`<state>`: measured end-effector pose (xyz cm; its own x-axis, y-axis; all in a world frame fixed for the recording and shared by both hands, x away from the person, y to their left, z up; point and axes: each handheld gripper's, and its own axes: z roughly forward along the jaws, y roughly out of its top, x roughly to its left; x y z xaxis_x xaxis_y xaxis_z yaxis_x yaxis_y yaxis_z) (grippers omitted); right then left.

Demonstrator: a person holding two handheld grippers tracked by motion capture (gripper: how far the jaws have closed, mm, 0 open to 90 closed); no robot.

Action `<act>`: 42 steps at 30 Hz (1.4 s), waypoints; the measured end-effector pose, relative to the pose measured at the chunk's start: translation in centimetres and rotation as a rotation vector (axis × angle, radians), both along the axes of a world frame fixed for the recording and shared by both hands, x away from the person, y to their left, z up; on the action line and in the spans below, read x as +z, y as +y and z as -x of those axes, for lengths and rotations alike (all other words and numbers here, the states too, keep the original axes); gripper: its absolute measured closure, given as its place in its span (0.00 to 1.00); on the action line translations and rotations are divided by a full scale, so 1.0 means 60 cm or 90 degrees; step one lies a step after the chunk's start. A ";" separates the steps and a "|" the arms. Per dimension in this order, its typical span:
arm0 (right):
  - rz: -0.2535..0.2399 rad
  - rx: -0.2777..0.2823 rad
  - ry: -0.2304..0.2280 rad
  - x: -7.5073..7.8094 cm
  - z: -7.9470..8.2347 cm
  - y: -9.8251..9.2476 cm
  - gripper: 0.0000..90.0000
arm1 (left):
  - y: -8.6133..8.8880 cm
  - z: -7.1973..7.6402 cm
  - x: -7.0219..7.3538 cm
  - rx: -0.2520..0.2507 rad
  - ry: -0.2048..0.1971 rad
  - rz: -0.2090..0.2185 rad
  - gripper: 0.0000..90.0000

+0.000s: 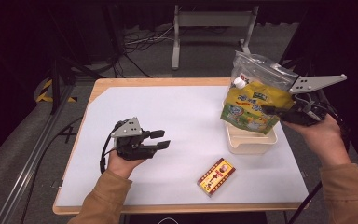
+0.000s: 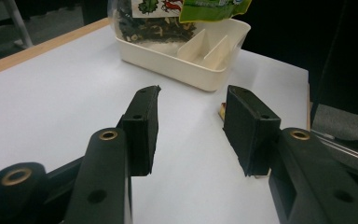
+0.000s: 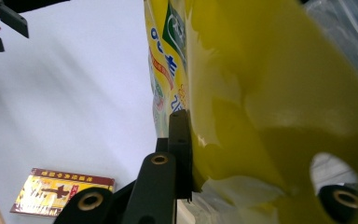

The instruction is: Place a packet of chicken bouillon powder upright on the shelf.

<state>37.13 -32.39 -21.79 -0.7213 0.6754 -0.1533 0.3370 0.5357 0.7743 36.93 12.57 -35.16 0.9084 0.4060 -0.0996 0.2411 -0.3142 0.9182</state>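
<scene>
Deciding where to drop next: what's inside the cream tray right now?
In the cream tray, a clear bag of dark dried food sits at one end; two divided slots beside it look empty. The yellow pouch held by the right gripper hides the rest.

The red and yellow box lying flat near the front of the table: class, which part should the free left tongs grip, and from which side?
Grip the red and yellow box across its two long edges, coming down from above. It lies flat, at an angle, so turn the open left tongs to match. Its narrow width probably fits between the jaws.
</scene>
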 end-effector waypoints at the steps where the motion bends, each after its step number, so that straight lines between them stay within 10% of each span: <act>1: 0.000 0.000 0.000 0.000 0.000 0.000 0.91 | 0.000 0.000 0.000 0.000 0.002 -0.002 0.61; 42: 0.085 -0.035 0.082 -0.067 -0.063 -0.018 0.93 | -0.003 -0.007 -0.006 0.003 0.032 -0.018 0.52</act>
<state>40.91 -33.45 -25.80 -0.7038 0.6937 -0.1530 0.4597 0.6089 0.6465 37.37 12.39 -35.54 0.9004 0.4143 -0.1330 0.2881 -0.3386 0.8957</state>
